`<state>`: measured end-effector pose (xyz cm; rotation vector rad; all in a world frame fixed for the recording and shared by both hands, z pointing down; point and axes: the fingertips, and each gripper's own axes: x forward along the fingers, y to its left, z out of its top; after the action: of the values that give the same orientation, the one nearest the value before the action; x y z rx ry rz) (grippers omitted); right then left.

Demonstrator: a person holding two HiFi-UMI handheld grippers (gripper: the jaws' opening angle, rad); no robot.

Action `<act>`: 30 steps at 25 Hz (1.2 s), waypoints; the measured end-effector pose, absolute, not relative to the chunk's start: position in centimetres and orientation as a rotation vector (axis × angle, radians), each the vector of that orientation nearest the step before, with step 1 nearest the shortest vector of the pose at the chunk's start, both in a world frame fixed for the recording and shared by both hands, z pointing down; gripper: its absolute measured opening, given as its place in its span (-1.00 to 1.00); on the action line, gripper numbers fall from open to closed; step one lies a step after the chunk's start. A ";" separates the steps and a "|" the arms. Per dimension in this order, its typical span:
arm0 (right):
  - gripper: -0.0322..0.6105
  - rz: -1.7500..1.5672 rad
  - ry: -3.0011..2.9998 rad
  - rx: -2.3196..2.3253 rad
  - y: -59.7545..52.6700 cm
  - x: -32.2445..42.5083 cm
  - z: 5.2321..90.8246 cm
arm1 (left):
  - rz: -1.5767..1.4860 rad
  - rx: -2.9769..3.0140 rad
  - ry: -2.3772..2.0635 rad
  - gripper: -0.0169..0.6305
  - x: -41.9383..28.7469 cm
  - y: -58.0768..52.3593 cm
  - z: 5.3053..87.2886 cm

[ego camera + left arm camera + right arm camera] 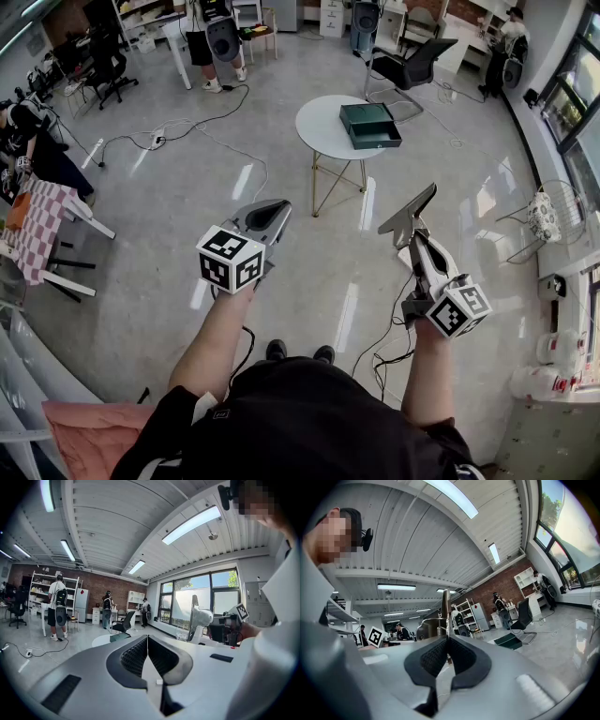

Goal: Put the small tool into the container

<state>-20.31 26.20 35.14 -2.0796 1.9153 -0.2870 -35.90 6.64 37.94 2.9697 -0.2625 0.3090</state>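
A dark green open container [370,125] lies on a small round white table [323,131] a few steps ahead of me. It also shows as the green container [119,636] and the green container [508,641], far beyond the jaws. My left gripper [274,212] and right gripper [424,197] are held up at waist height over the floor, well short of the table. In both gripper views the ribbed pads [136,656] and pads [433,657] meet with nothing between them. No small tool shows in any view.
A black office chair [412,61] stands behind the round table. Cables [187,127] trail over the grey floor. A checkered table [37,225] is at the left, a white wire chair [553,211] at the right. People stand by desks at the back.
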 end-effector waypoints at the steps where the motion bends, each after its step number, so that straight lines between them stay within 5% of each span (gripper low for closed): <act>1: -0.87 -0.286 1.914 -2.078 26.4 -20.2 35.1 | 0.309 2.970 -0.262 -0.91 -35.8 6.8 38.0; 30: -0.86 -0.326 1.889 -2.063 31.7 -14.7 36.3 | 0.305 2.968 -0.167 -0.92 -27.1 11.4 39.3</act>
<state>-14.68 31.75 36.32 -2.0628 1.8887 -0.3258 -27.07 11.36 39.31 2.9680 -0.1673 0.3045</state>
